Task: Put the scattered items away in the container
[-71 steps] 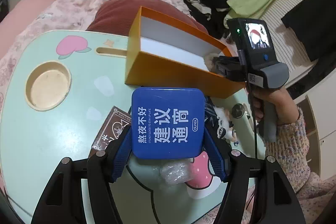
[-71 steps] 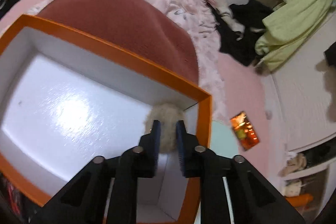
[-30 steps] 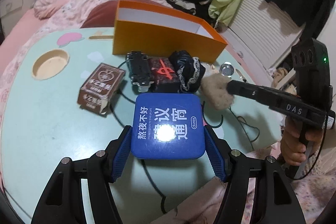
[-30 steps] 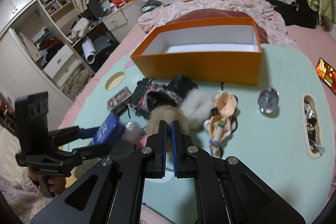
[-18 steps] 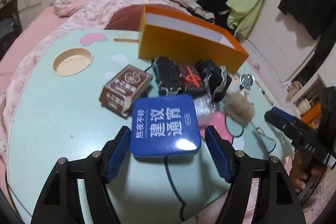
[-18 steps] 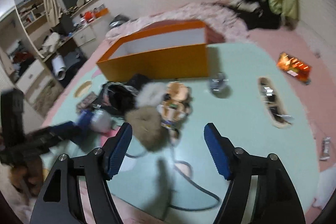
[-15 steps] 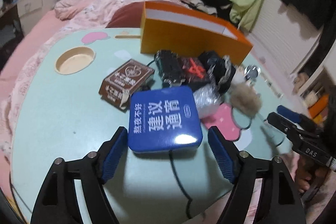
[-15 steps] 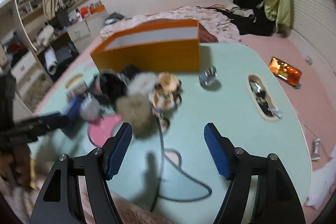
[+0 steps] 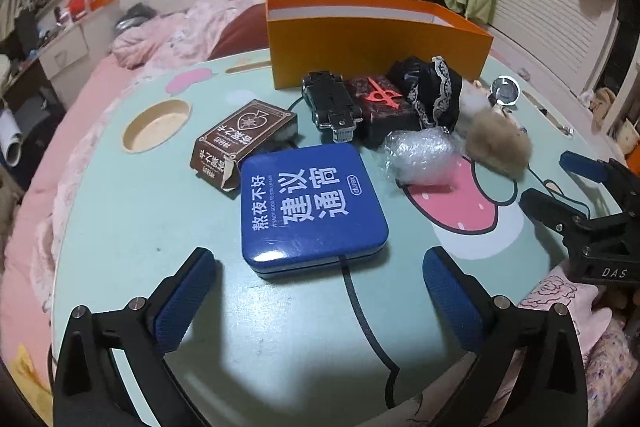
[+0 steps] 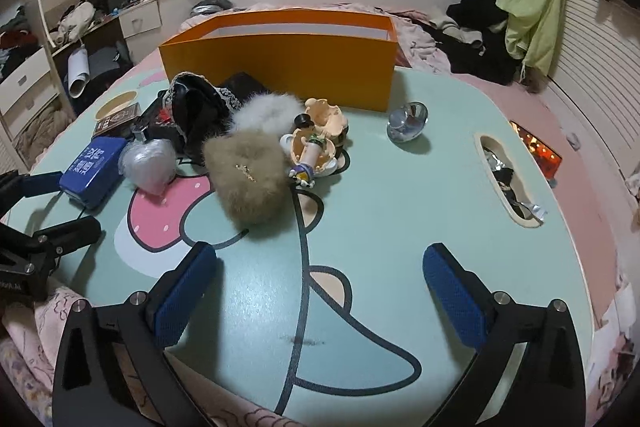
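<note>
Both tongs are spread wide and nothing is gripped. The left tongs (image 9: 320, 291) are held low behind the blue tin (image 9: 312, 203), which lies flat on the tabletop (image 9: 120, 227), apparently lined up for a grasp. The right tongs (image 10: 320, 291) are kept near the tan fur pouch (image 10: 248, 175). The orange box (image 10: 280, 67) is set open-topped at the far edge, items clustered just before it, none seen inside.
</note>
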Demonstrator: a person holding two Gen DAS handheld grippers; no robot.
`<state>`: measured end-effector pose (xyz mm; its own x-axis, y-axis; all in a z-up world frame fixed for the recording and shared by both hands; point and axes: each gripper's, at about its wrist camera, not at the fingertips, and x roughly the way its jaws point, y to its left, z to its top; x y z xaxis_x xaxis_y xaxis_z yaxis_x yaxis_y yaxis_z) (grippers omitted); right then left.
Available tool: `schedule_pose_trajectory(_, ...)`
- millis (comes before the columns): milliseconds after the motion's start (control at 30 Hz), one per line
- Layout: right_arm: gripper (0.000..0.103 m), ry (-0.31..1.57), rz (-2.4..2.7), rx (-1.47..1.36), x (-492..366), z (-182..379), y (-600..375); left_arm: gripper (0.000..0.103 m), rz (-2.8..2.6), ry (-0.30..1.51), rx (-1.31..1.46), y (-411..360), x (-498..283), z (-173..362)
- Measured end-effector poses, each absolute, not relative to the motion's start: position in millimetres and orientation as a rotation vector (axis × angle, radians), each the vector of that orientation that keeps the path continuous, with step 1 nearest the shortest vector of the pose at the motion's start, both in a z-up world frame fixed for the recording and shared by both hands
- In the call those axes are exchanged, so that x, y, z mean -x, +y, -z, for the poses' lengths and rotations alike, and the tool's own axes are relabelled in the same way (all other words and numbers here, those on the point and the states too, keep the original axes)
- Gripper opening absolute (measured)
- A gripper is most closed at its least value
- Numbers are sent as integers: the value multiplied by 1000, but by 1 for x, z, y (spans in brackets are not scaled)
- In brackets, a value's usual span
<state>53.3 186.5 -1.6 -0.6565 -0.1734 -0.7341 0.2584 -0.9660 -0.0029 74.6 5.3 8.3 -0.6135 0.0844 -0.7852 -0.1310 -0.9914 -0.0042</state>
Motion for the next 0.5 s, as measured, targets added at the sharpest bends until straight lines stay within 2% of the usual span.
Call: schedule_pose_trajectory(500, 103, 202, 2594, -1097, -67, -2, 183, 103, -2703, 96, 1292, 4, -71, -6)
